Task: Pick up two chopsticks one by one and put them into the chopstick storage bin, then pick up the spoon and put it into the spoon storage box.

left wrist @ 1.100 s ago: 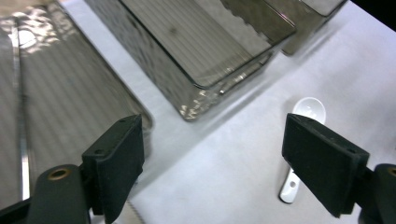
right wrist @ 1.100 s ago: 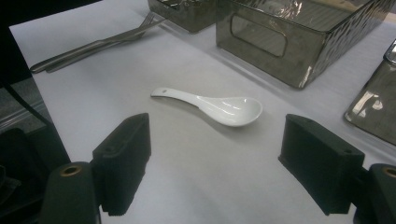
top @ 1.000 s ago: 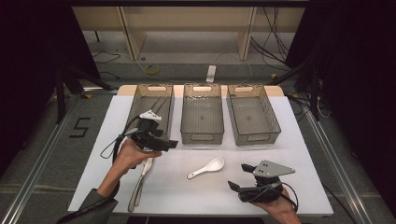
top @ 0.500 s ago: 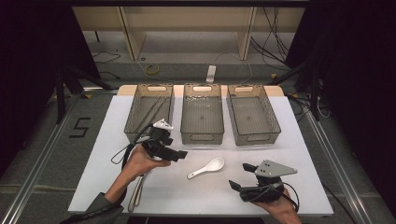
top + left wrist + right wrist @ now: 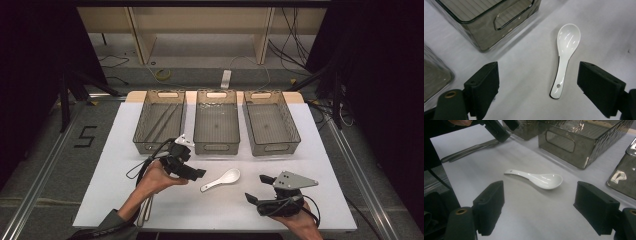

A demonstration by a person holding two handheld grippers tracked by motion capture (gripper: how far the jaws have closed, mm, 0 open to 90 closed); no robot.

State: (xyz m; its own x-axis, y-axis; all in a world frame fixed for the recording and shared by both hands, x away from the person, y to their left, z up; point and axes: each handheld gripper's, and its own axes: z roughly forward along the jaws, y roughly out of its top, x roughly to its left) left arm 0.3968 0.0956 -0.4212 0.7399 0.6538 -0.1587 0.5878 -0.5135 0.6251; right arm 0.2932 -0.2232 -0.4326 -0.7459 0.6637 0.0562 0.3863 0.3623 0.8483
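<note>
A white table [image 5: 100, 165] carries three smoky bins along its far side. A white ceramic spoon [image 5: 220, 180] lies flat near the front, just before the middle bin [image 5: 216, 147]. The left gripper [image 5: 196, 174] hovers just beside its handle end, jaws spread wide, gripping nothing. The right gripper [image 5: 256, 189] sits near the bowl side, equally wide, empty. Metal cutlery [image 5: 469, 150] lies left of them.

The white tabletop [image 5: 320, 150] is brightly and evenly lit from above while the room around it falls into near black, and the high view is soft and grainy. In the gripper views the white spoon [image 5: 565, 52] is sharp with small glare spots on its bowl and a faint soft shadow beside it. The near jaws look slightly blurred, and the bins' [image 5: 584, 142] clear walls carry rippled reflections.
</note>
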